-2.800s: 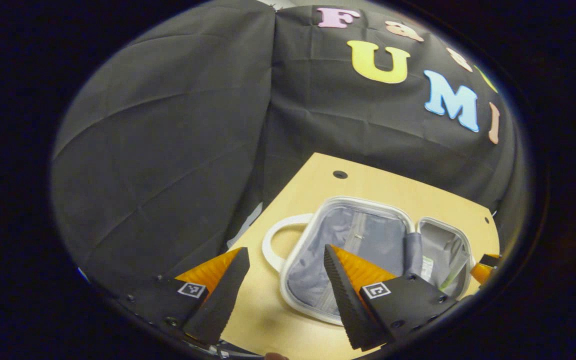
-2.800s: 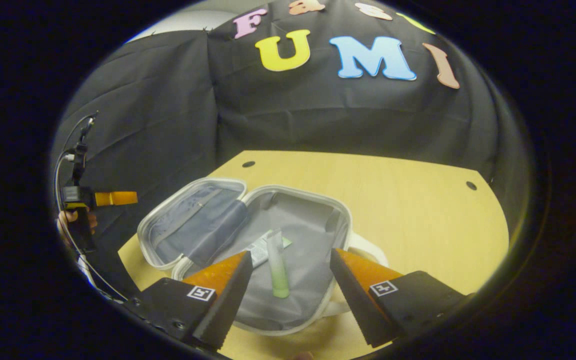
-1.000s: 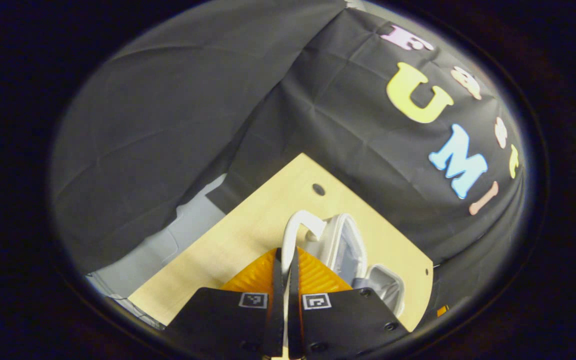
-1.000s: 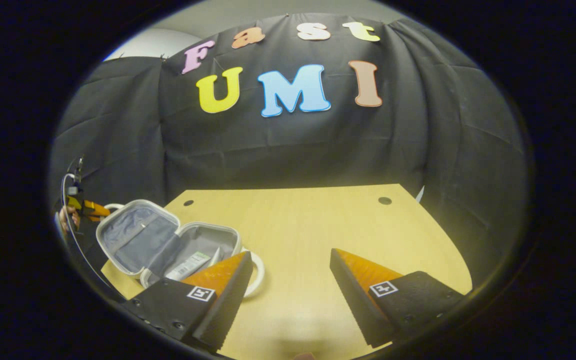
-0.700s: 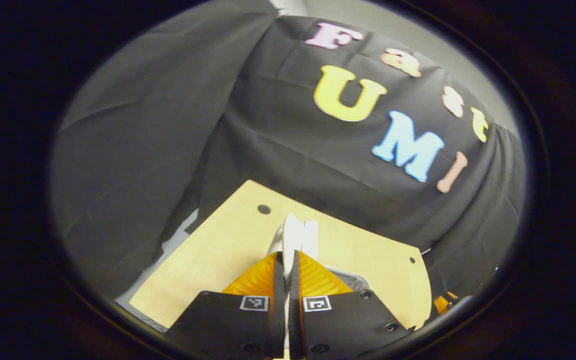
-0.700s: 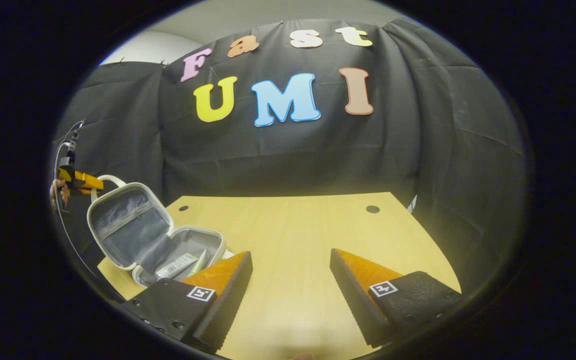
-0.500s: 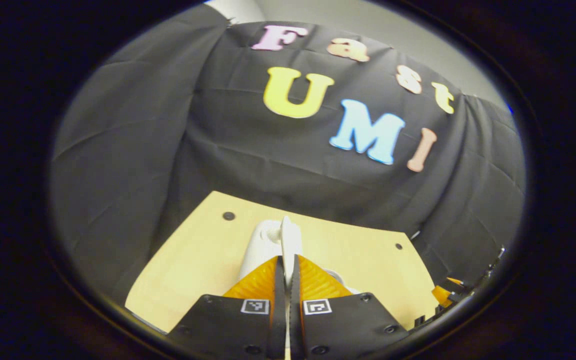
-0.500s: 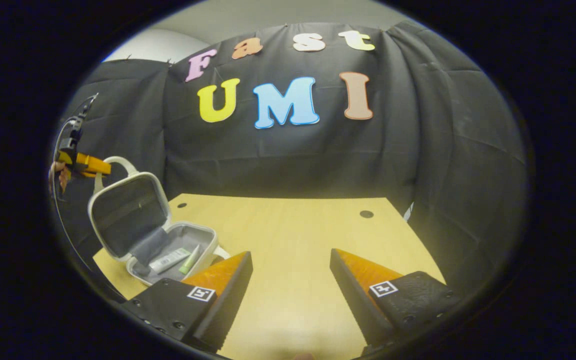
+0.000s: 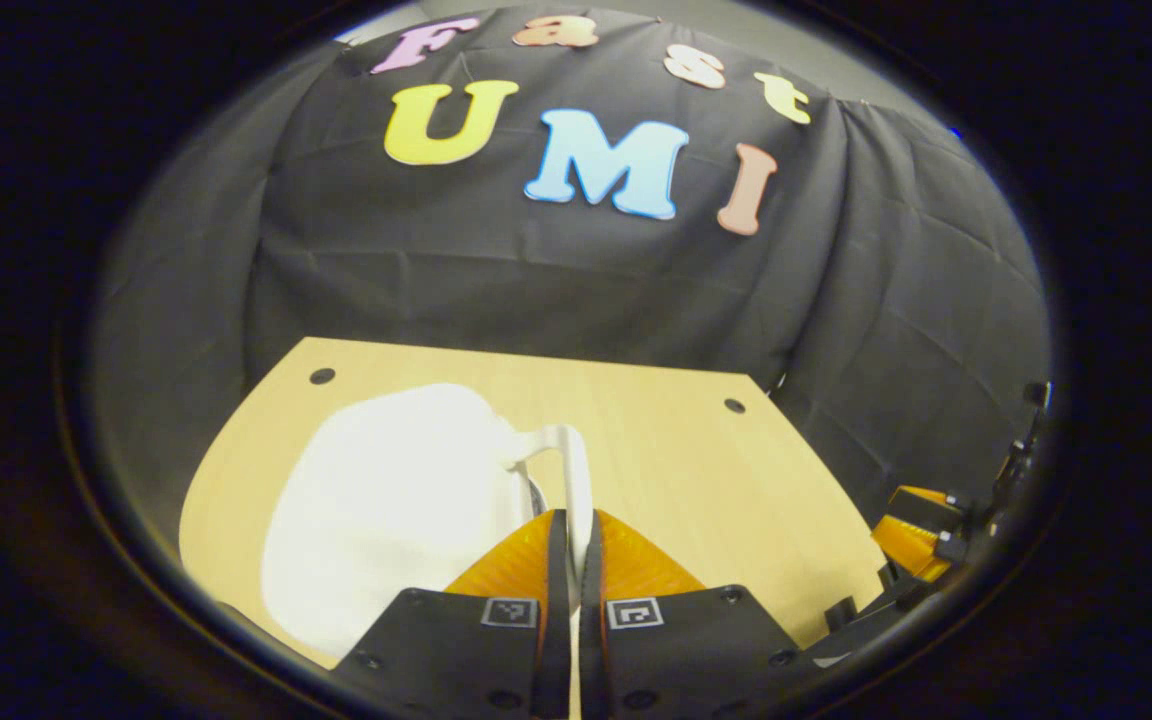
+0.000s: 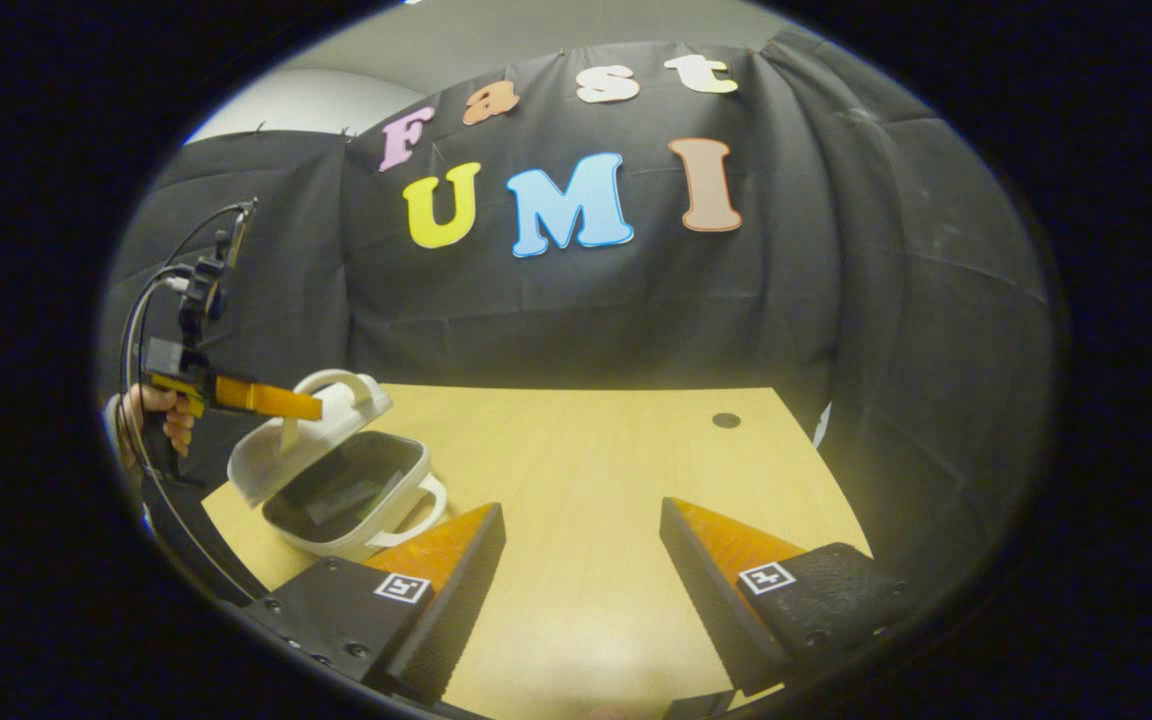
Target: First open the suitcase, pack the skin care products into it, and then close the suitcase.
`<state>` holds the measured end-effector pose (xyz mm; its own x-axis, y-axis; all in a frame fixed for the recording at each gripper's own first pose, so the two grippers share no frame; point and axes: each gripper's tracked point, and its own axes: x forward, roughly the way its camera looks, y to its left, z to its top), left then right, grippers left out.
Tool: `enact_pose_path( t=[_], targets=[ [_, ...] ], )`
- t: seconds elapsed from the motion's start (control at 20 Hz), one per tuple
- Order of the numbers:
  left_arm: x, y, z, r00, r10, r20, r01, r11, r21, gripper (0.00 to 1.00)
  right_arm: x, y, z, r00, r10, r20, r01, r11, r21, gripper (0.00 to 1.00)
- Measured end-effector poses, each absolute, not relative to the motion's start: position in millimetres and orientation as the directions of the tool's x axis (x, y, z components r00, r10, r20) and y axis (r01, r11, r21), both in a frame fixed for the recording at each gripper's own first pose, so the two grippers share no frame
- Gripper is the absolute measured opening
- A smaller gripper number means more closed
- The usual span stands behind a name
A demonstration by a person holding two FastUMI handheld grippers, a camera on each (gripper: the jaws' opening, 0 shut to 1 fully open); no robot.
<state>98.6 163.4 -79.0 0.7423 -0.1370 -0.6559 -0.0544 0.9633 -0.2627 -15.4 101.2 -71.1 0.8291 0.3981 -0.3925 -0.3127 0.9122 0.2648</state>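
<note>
At about 8 o'clock in the right gripper view, the white suitcase point(image 10: 336, 500) sits near the worktop's point(image 10: 616, 480) left corner, its lid point(image 10: 276, 455) tilted up from the far-left edge and hanging partly over the tray. Inside the shadowed tray some pale skin care products point(image 10: 341, 498) lie flat, too dim to tell apart. One white handle point(image 10: 421, 510) sticks out of the tray toward 4 o'clock; a second handle loop point(image 10: 336, 385) rises from the lid.

The left tool point(image 10: 301, 405) reaches in from 9 o'clock, held by a hand point(image 10: 151, 425), its fingers pressed together on the lid's handle. In the left gripper view the same tool point(image 9: 573, 520) shows at 6 o'clock, pinching the thin white handle point(image 9: 571, 470) edge-on between its fingers, with the lid's white outer shell point(image 9: 386, 510) spreading toward 8 o'clock over the worktop point(image 9: 696, 480).

The right tool point(image 10: 583, 550) hovers low over bare worktop at 6 o'clock in its own view, fingers spread wide with nothing between them, just beside the suitcase's tray handle. It also appears at 4 o'clock in the left gripper view point(image 9: 921, 525).
</note>
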Motion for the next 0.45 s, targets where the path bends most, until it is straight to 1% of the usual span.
enact_pose_path(
  t=[0.15,0.25,0.4,0.45],
  targets=[
    [93,138,-134,0.653,-0.155,-0.741,-0.024,0.974,-0.225,0.11,-18,89,-79,0.840,0.366,-0.400,-0.286,0.926,0.247,0.95],
    [90,124,-159,0.612,-0.166,-0.774,-0.024,0.973,-0.229,0.12,-21,86,-84,0.839,0.344,-0.422,-0.263,0.934,0.240,0.95],
    [90,121,-178,0.600,-0.159,-0.784,-0.019,0.977,-0.213,0.12,-25,88,-77,0.844,0.336,-0.418,-0.258,0.938,0.232,0.95],
    [89,120,-179,0.595,-0.158,-0.788,-0.027,0.976,-0.216,0.17,-23,87,-77,0.846,0.323,-0.424,-0.250,0.943,0.218,0.95]
  ],
)
